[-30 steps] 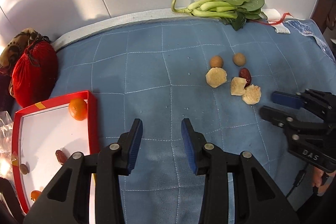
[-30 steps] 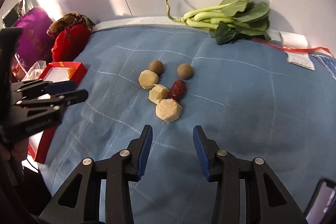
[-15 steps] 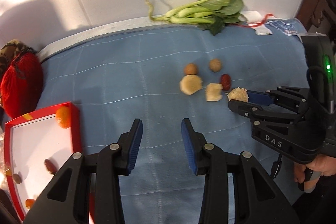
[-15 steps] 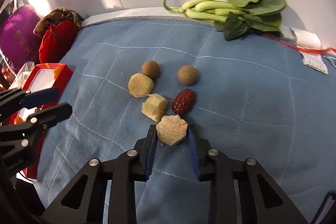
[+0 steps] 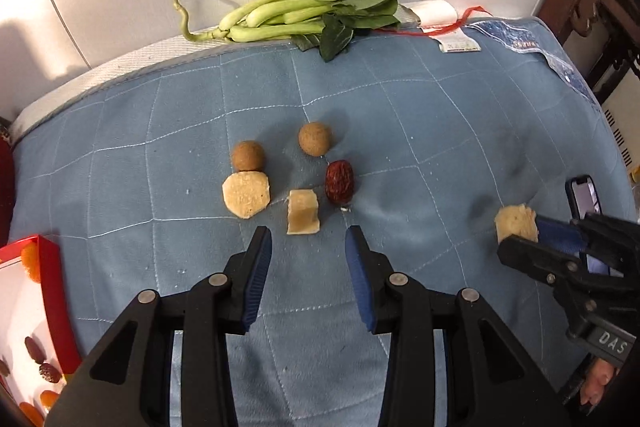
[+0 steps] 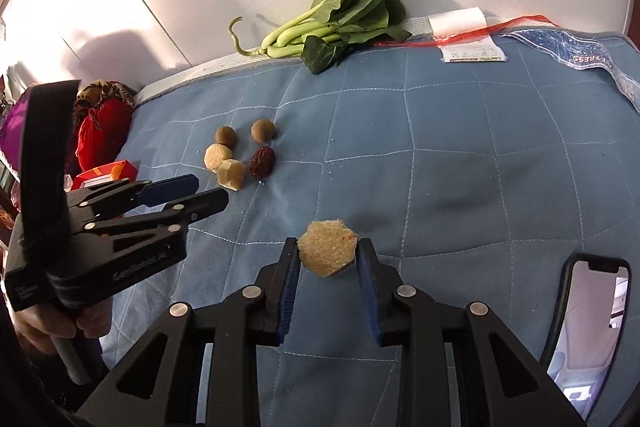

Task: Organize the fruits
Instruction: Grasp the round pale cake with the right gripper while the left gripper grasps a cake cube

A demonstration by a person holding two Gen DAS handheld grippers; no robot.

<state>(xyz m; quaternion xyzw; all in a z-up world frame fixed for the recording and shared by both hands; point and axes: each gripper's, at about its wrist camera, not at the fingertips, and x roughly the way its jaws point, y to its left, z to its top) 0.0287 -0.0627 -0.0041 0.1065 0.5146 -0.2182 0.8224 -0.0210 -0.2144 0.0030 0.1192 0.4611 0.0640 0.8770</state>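
My right gripper is shut on a pale hexagonal slice and holds it just above the blue quilt; from the left wrist it shows at the far right. My left gripper is open with nothing between its fingers, its tips just short of a pale cut chunk. Beyond the chunk lie a round pale slice, a red date and two brown round fruits. A red tray with small orange and dark fruits sits at the lower left.
A bunch of leafy greens lies at the quilt's far edge against the white wall. A phone lies on the quilt to the right. A red pouch sits at the far left. A paper tag with red string lies beside the greens.
My right gripper closed on the hexagonal slice and carried it right, away from the group. My left gripper moved from beside the tray to the remaining pieces.
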